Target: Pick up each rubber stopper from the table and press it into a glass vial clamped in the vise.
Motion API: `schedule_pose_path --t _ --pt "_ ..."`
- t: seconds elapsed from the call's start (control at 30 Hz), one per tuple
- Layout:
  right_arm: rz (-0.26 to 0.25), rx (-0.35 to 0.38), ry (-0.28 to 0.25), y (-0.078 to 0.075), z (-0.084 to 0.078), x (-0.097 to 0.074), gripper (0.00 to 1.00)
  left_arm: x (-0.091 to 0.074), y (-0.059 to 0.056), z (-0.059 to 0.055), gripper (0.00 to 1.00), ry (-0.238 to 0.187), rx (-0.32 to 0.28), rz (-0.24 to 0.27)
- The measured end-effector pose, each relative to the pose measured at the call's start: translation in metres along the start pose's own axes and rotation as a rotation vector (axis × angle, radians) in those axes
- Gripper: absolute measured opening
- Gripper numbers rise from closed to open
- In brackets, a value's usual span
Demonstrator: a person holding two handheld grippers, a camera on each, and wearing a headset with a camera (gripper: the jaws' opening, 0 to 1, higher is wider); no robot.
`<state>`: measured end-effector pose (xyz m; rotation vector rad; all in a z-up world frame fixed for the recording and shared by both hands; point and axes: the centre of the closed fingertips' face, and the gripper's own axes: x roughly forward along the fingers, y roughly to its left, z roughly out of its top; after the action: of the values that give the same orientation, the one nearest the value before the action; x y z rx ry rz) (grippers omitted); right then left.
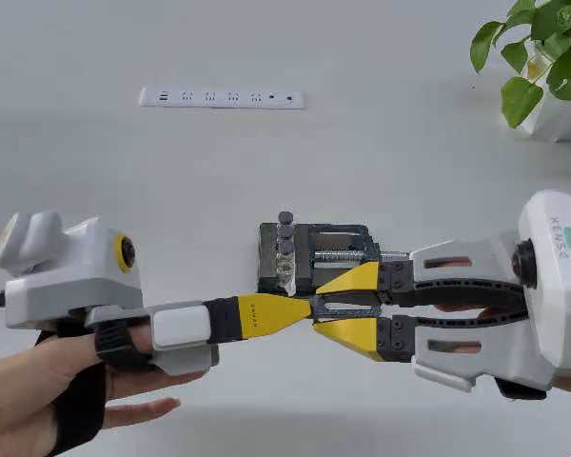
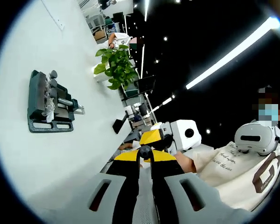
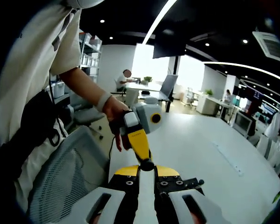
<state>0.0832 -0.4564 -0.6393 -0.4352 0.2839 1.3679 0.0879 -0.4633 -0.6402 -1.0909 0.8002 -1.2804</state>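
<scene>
A small dark rubber stopper (image 2: 145, 152) sits at the tips of my left gripper (image 1: 307, 307), which reaches in from the left, shut on it. My right gripper (image 1: 314, 308) comes from the right; its yellow jaws stand close on either side of the same stopper (image 3: 147, 164), tip to tip with the left one. Both meet just in front of the dark vise (image 1: 335, 246). Glass vials (image 1: 286, 268) stand in a row in the vise, several topped with dark stoppers (image 1: 285, 223). In the left gripper view the vise (image 2: 37, 100) lies away to the left.
A white power strip (image 1: 221, 97) lies at the back of the pale table (image 1: 171, 190). A potted plant (image 1: 542, 57) stands at the back right corner. A person sits at a far desk (image 3: 126, 81).
</scene>
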Motion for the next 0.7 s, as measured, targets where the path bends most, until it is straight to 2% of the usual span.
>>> schedule_pose_path --t 0.27,0.47,0.7 --pt "0.000 -0.002 -0.009 -0.001 0.005 -0.002 0.07 0.000 -0.004 0.002 0.05 -0.018 -0.025 -0.036" --pt "-0.011 0.032 -0.053 -0.005 0.016 -0.005 0.09 -0.003 -0.005 0.008 0.04 -0.059 -0.058 -0.066" --pt "0.000 0.041 -0.065 -0.004 0.019 -0.004 0.09 -0.003 -0.012 0.009 0.04 -0.069 -0.077 -0.103"
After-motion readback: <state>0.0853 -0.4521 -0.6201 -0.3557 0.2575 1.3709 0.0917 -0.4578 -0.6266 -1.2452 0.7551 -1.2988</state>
